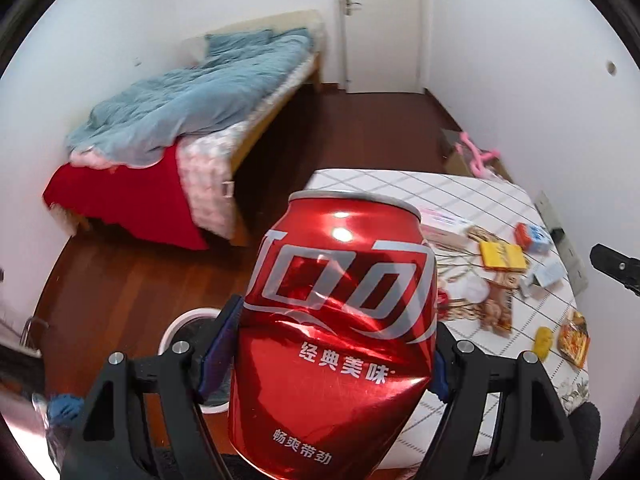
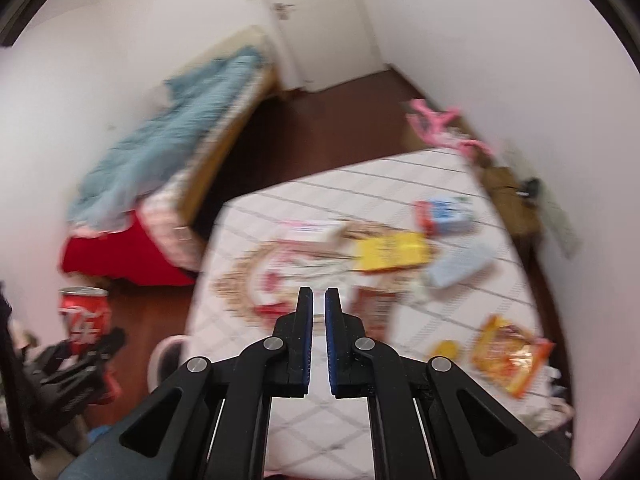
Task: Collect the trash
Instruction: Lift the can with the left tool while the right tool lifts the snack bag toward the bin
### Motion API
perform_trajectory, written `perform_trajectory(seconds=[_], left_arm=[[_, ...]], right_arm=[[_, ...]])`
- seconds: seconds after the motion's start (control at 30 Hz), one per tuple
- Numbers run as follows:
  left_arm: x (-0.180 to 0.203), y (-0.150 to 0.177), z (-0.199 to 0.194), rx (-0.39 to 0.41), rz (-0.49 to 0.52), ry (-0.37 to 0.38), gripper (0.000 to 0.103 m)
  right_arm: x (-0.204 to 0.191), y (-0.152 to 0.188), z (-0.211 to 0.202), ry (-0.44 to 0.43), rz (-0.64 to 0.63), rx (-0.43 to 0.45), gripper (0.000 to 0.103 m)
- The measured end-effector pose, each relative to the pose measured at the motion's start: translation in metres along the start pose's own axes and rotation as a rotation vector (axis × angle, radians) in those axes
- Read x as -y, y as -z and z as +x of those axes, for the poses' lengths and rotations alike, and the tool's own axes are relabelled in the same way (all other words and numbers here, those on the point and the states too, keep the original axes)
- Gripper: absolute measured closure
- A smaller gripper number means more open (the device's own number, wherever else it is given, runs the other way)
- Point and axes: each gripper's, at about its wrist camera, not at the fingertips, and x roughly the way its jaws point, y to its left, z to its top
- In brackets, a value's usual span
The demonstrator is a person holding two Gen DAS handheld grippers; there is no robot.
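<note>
My left gripper point(image 1: 340, 344) is shut on a dented red cola can point(image 1: 340, 320), held upright off the left edge of the table point(image 1: 400, 188). The can also shows at the far left of the right wrist view point(image 2: 85, 314). A white trash bin point(image 1: 188, 320) stands on the floor just below and behind the can; its rim shows in the right wrist view point(image 2: 164, 354). My right gripper point(image 2: 319, 300) is nearly shut and empty above the table point(image 2: 320, 196). Trash lies on the table: a yellow packet point(image 2: 390, 254), an orange snack bag point(image 2: 506, 356), a blue-and-red carton point(image 2: 444, 212).
A bed point(image 1: 192, 120) with a blue duvet and red blanket stands at the left. A white door point(image 1: 376, 20) is at the back. A cardboard box with pink hangers point(image 1: 476, 156) sits by the right wall. Dark wood floor point(image 1: 360, 128) lies between.
</note>
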Motion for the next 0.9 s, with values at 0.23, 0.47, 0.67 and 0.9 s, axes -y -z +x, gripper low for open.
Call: perform_trajectory(seconds=[0.23, 0.47, 0.67, 0.9], left_arm=[[-0.032, 0.025, 0.0, -0.007, -0.079, -0.017, 0.028], [0.022, 0.041, 0.035, -0.077, -0.09, 0.098, 0.028], [0.12, 0.055, 0.082, -0.19, -0.04, 0.252, 0.028], [0.186, 0.081, 0.126, -0.294, 0.05, 0.267, 0.028]], right_arm=[[-0.02, 0.009, 0.002, -0.125, 0.035, -0.059, 0.098], [0.071, 0.03, -0.002, 0.115, 0.192, -0.071, 0.043], [0.188, 0.062, 0.009, 0.363, 0.364, -0.123, 0.043], [0.268, 0.093, 0.034, 0.388, 0.524, -0.196, 0.043]])
